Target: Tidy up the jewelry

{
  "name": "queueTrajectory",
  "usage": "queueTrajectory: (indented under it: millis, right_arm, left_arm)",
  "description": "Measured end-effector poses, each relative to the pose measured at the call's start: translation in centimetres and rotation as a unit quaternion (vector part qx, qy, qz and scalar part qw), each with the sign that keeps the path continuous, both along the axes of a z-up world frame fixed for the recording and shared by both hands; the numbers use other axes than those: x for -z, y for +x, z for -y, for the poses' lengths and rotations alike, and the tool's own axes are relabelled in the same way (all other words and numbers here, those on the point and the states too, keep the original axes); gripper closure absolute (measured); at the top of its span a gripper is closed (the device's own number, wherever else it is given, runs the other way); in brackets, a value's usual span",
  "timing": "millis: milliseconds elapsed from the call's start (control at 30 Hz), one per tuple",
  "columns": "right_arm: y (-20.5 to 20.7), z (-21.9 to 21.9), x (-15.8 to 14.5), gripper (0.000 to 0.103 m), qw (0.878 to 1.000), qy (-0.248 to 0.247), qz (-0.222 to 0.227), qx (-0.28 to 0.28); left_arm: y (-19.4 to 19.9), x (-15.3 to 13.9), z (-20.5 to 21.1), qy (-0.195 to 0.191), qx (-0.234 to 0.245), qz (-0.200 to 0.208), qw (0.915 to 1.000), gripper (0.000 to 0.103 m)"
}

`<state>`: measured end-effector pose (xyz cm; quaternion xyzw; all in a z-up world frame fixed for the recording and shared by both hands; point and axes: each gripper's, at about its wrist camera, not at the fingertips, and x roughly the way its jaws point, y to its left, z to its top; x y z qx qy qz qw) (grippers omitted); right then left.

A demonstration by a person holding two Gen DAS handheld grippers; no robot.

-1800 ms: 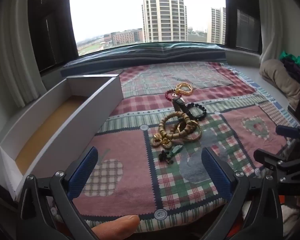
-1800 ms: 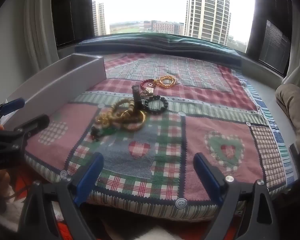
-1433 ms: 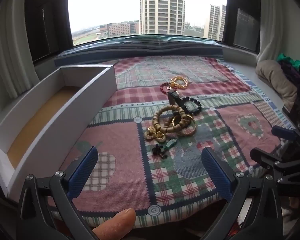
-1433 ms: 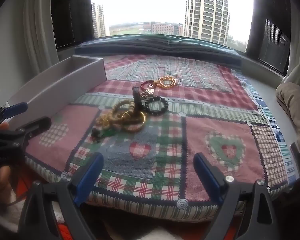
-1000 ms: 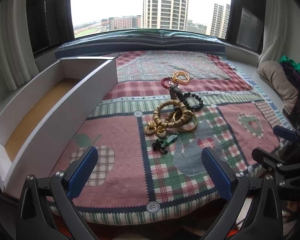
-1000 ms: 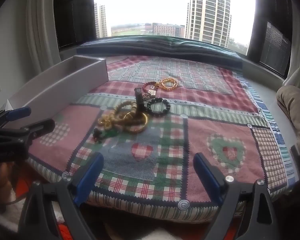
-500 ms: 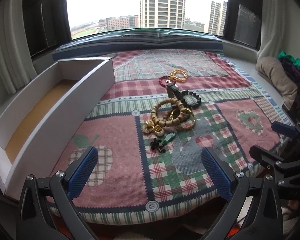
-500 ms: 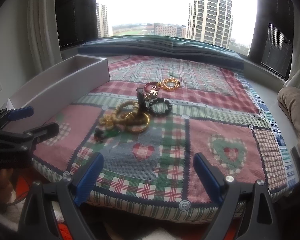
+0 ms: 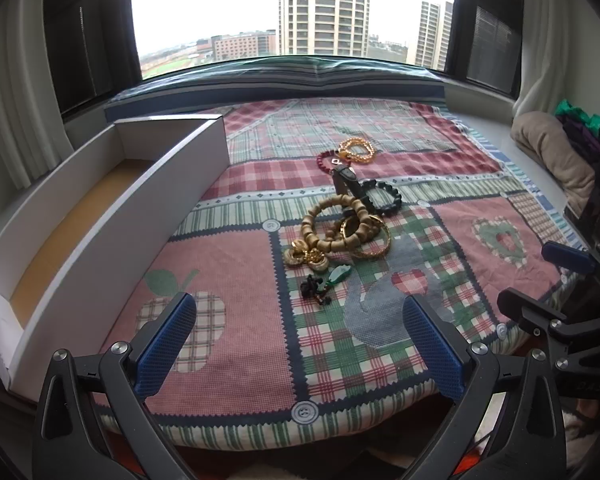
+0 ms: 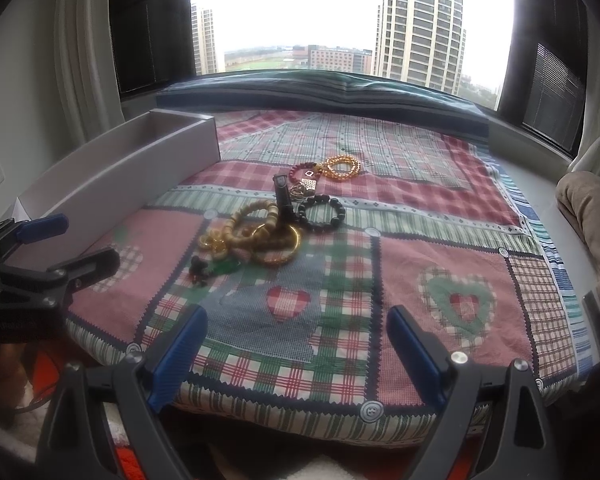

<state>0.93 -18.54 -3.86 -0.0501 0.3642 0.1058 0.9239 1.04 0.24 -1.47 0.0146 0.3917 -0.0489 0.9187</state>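
Note:
A pile of jewelry lies on a patchwork quilt point(image 9: 228, 280): a tan wooden bead bracelet point(image 9: 340, 224), gold bangle point(image 9: 374, 242), black bead bracelet point(image 9: 384, 198), dark red bead bracelet point(image 9: 326, 160), amber bead bracelet point(image 9: 356, 148) and a green pendant point(image 9: 338, 274). The pile also shows in the right wrist view point(image 10: 268, 232). An open white box point(image 9: 80, 216) with a tan floor stands left of it. My left gripper point(image 9: 300, 340) is open and empty, short of the pile. My right gripper point(image 10: 296, 344) is open and empty, near the quilt's front edge.
A wide window and a striped bolster point(image 9: 320, 76) run along the back. A beige cushion point(image 9: 556, 152) and dark clothes lie at the right. The box also shows in the right wrist view point(image 10: 132, 168). Each gripper appears at the edge of the other's view.
Both grippers have drifted slightly forward toward the quilt. A fingertip at the bottom of the left wrist view has gone out of sight. The jewelry has not moved.

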Motion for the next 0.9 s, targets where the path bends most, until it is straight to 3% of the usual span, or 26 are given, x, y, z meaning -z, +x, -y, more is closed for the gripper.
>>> queueTrajectory:
  millis: [900]
  right_arm:
    - [-0.04, -0.28, 0.26, 0.01, 1.0, 0.001, -0.005, -0.002]
  left_arm:
    - [0.22, 0.17, -0.26, -0.001, 0.0, -0.006, 1.0, 0.0]
